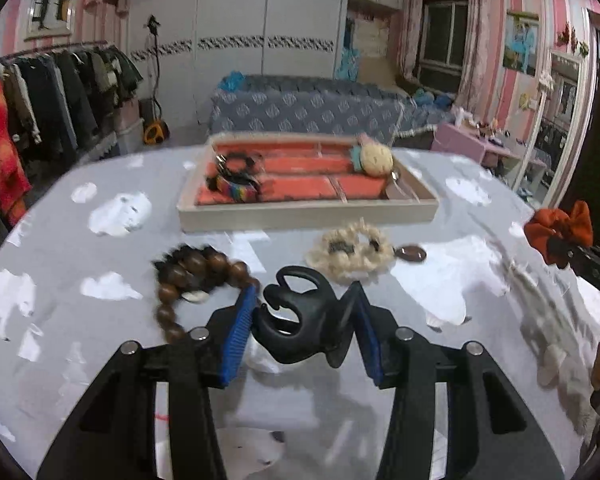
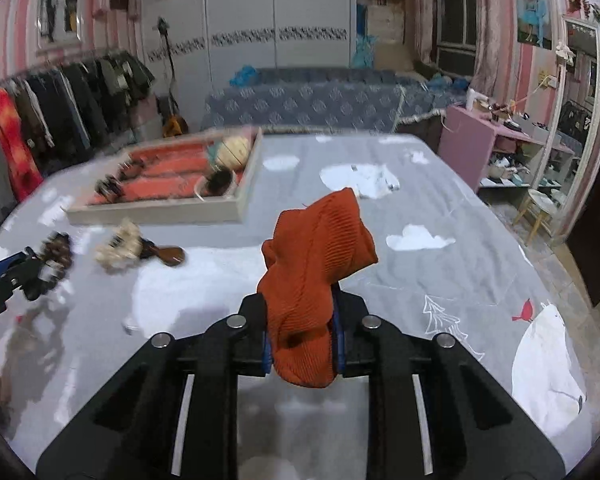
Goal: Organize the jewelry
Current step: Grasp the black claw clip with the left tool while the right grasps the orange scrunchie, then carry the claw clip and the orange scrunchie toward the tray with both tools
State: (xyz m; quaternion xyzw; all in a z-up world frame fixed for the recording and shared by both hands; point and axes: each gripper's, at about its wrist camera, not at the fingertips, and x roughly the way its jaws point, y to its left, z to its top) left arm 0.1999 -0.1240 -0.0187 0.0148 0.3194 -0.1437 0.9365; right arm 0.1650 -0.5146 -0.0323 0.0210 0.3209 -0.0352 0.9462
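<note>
Gripping a black claw hair clip (image 1: 298, 316) between its blue pads, the left gripper (image 1: 305, 312) sits low over the table (image 1: 100, 360), which wears a grey cloth printed with white clouds. Its fingers are closed partway, pressing the clip from both sides. Just to its left lies a bracelet of brown wooden beads (image 1: 196, 280), touching the left pad in that view. Ahead of it rests a cream fluffy scrunchie (image 1: 350, 252) with a small brown oval piece (image 1: 412, 254) beside it.

Over on the right, the right gripper (image 2: 302, 344) has its fingers drawn close together around a rust-orange ribbed scrunchie (image 2: 316, 276), which bulges up above the fingertips and is held clear of the cloth.

Farther back on the table stands the jewelry tray (image 1: 308, 216), pale-walled with orange-lined compartments. Its left side holds a dark scrunchie and a striped band (image 1: 234, 180); a round cream piece (image 1: 375, 160) sits toward the right rear. Which exact compartments they occupy I cannot tell through the blur.
</note>
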